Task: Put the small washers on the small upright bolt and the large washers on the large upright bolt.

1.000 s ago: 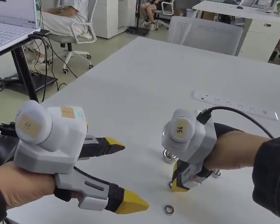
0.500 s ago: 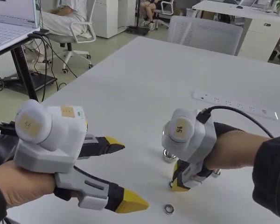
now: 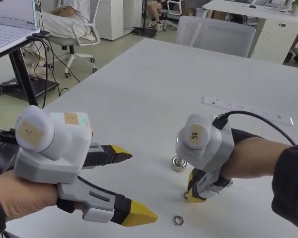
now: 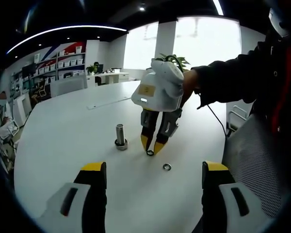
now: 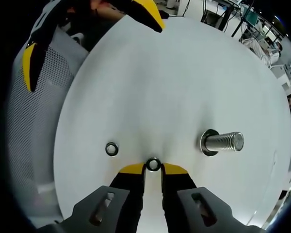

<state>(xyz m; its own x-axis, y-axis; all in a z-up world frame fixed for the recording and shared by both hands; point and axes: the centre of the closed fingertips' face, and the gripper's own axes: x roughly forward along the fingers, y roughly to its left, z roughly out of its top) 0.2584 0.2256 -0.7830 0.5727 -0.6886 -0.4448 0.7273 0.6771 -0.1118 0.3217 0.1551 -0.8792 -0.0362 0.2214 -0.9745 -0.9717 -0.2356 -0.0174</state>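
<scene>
Two washers and one upright bolt [image 3: 179,162] are out on the white table [image 3: 139,84], which takes up most of an open office. A laptop [image 3: 5,29] sits on a stand at the far left, a mesh chair [image 3: 216,34] is drawn up to the table's far edge, and a white power strip [image 3: 248,110] lies flat toward the right.

In the head view the right gripper's body covers the bolt's upper part. The left gripper view shows it whole [image 4: 120,137], a threaded shaft rising from a wider base. Nothing tells whether it is the large or the small bolt, and the washers are too small to size.

The left gripper [image 3: 131,186] is held roughly level above the table's near left side and points right. Its jaws are spread wide with nothing between them. The loose washer [image 3: 178,220] lies flat between the two grippers, just beside the right one's tips. The right gripper [image 3: 195,196] points steeply down with its tips at the tabletop, near the bolt. Its jaws are almost together, pinching the second washer [image 5: 153,164] between their yellow tips. Whether that washer is off the surface cannot be told. A dark sleeve [image 3: 293,183] runs behind that hand.
</scene>
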